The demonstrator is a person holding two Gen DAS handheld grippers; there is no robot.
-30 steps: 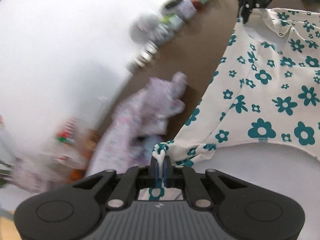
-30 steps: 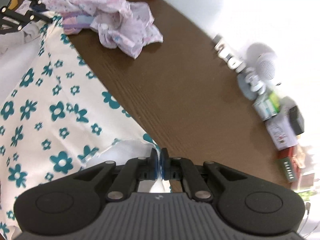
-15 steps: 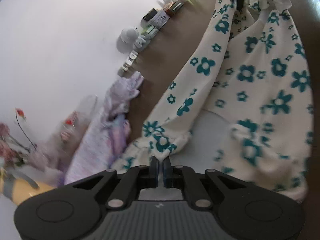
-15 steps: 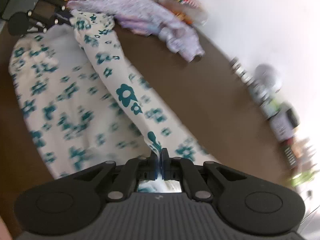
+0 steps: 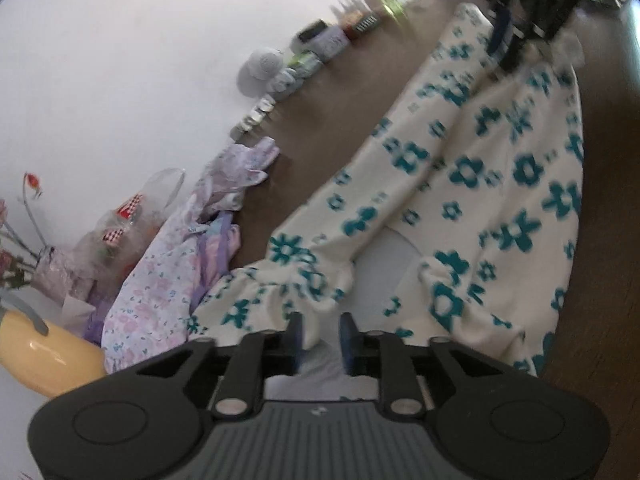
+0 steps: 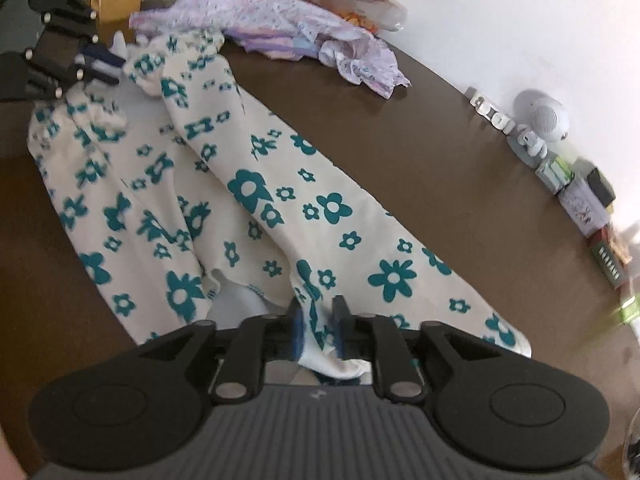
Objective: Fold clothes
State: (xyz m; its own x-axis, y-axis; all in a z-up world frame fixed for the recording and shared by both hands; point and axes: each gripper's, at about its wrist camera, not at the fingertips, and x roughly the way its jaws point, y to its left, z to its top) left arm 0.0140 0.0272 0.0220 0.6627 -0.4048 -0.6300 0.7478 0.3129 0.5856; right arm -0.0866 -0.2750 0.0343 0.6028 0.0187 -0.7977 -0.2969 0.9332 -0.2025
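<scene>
Both grippers – left gripper (image 5: pixel 320 334), right gripper (image 6: pixel 317 326) – sit parted over the floral shirt's (image 6: pixel 280 208) edges, bare brown worktop (image 6: pixel 420 152) beside.

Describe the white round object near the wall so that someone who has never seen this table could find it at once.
Start at the brown table and follow its far edge along the white wall, where a row of small items stands. The white round object sits in that row, beside the small white block letters. It alone is dome-shaped, with a dotted grille on its face like a small speaker.

Left gripper (image 5: pixel 320 336), right gripper (image 6: pixel 316 330): jaws parted (both low, level).
</scene>
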